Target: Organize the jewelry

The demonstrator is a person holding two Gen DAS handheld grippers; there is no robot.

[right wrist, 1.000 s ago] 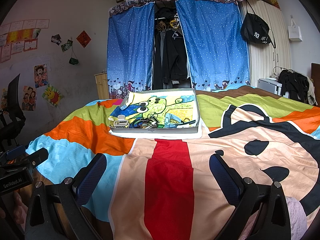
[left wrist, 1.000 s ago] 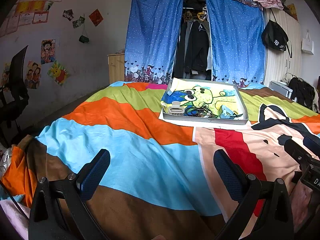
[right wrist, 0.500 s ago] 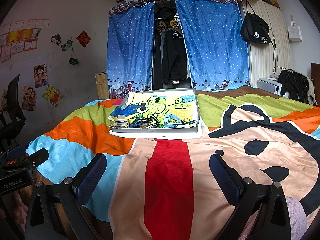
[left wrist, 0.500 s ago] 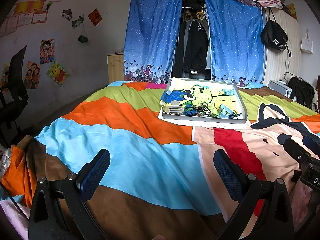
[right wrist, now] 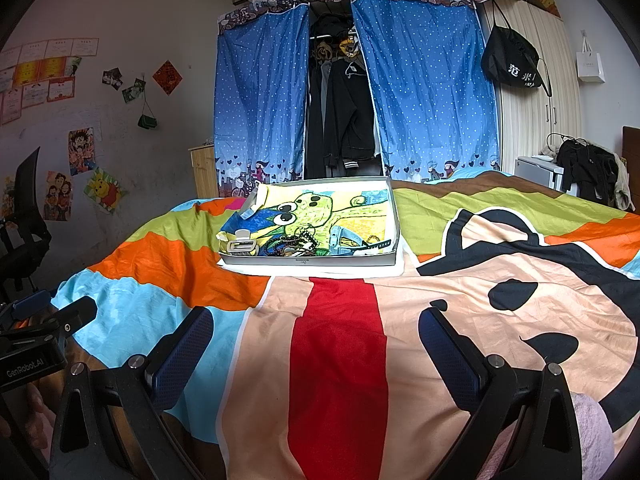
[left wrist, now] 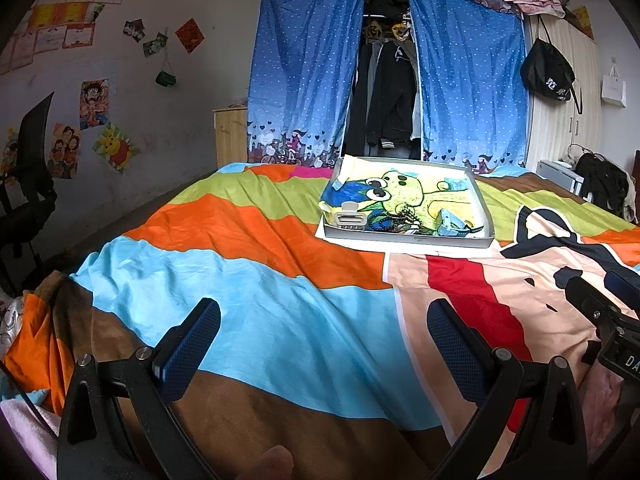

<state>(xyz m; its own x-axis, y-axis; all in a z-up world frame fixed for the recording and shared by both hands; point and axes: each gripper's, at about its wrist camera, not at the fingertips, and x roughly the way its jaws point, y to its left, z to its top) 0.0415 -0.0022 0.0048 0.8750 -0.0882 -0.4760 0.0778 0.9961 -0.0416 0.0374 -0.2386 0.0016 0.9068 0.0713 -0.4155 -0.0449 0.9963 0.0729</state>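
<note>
A shallow grey tray (left wrist: 408, 239) lined with a cartoon drawing lies on the bed, far ahead of both grippers; it also shows in the right wrist view (right wrist: 308, 259). At its near edge lie a tangle of dark bead jewelry (left wrist: 394, 220) (right wrist: 294, 242), a white hair claw (left wrist: 350, 217) (right wrist: 240, 245) and a light blue item (left wrist: 450, 226) (right wrist: 344, 242). My left gripper (left wrist: 322, 340) is open and empty, low over the bedspread. My right gripper (right wrist: 314, 340) is open and empty, likewise low and well short of the tray.
A colourful striped cartoon bedspread (left wrist: 248, 240) covers the bed. Blue curtains (left wrist: 304, 80) and hanging clothes stand behind it. A black chair (left wrist: 28, 184) is at the left. The right gripper's body (left wrist: 608, 312) shows at the right edge of the left wrist view.
Both grippers stay open. The left view has shifted very slightly; the right view is unchanged.
</note>
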